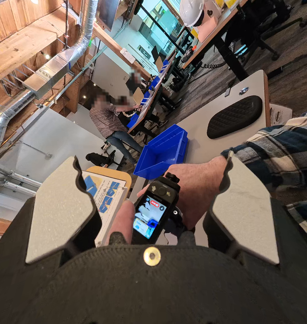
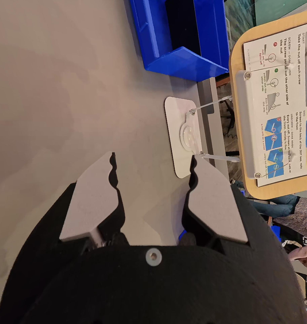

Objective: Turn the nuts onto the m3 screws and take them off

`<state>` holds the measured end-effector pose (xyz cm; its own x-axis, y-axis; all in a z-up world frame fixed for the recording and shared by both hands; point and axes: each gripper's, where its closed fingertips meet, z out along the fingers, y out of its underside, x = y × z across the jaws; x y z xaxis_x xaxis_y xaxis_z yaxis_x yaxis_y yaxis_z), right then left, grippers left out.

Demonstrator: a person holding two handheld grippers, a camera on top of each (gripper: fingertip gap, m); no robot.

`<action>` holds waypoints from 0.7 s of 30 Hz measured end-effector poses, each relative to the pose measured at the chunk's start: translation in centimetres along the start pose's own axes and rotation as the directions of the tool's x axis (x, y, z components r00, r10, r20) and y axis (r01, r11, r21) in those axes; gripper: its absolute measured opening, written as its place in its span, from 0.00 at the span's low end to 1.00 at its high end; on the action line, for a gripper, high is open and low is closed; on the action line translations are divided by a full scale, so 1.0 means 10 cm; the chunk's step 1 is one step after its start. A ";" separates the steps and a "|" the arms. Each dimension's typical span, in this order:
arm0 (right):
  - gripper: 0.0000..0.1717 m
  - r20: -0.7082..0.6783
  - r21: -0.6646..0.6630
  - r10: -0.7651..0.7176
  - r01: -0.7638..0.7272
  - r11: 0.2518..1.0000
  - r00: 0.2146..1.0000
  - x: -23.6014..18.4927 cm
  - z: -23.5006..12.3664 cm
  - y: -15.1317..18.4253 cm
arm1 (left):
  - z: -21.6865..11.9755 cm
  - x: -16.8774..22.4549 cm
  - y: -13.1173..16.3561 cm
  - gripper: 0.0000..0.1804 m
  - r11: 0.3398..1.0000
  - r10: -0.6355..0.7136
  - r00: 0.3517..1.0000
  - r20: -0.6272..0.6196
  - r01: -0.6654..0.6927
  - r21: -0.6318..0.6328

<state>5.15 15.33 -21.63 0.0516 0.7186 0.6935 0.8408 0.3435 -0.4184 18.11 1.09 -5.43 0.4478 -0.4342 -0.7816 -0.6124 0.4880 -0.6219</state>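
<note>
My left gripper [image 1: 152,156] is wide open and holds nothing; it is held up, tilted over the grey table [image 1: 210,112]. Between its fingers [image 1: 65,201] I see a hand [image 1: 198,189] in a plaid sleeve gripping a black device with a lit screen [image 1: 152,212]. Beyond that lies an empty blue bin [image 1: 163,150]. My right gripper [image 2: 153,156] is open and empty, over bare grey table [image 2: 70,87]. Its right fingertip [image 2: 194,163] is next to the white base plate [image 2: 179,122] of a sheet stand. The blue bin [image 2: 184,63] lies ahead of it.
A wooden board carrying a printed picture sheet [image 2: 275,105] stands past the table edge on thin white struts; it also shows in the left wrist view [image 1: 107,192]. A black oval pad [image 1: 235,116] lies on the table. People sit at another bench [image 1: 149,101] behind. About 25 cm separates my left fingertips from my right.
</note>
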 end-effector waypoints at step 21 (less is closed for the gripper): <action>0.52 -0.352 0.442 0.579 -0.415 0.795 0.735 1.49 -0.85 0.69 | -0.82 -1.74 1.13 0.81 0.950 -0.230 0.757 0.612 0.310 -0.026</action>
<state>16.25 23.24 -9.24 0.7146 0.5143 0.4741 0.4089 0.2428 -0.8797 -1.94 7.95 1.52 0.8783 0.0221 -0.4776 -0.4603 0.3091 -0.8322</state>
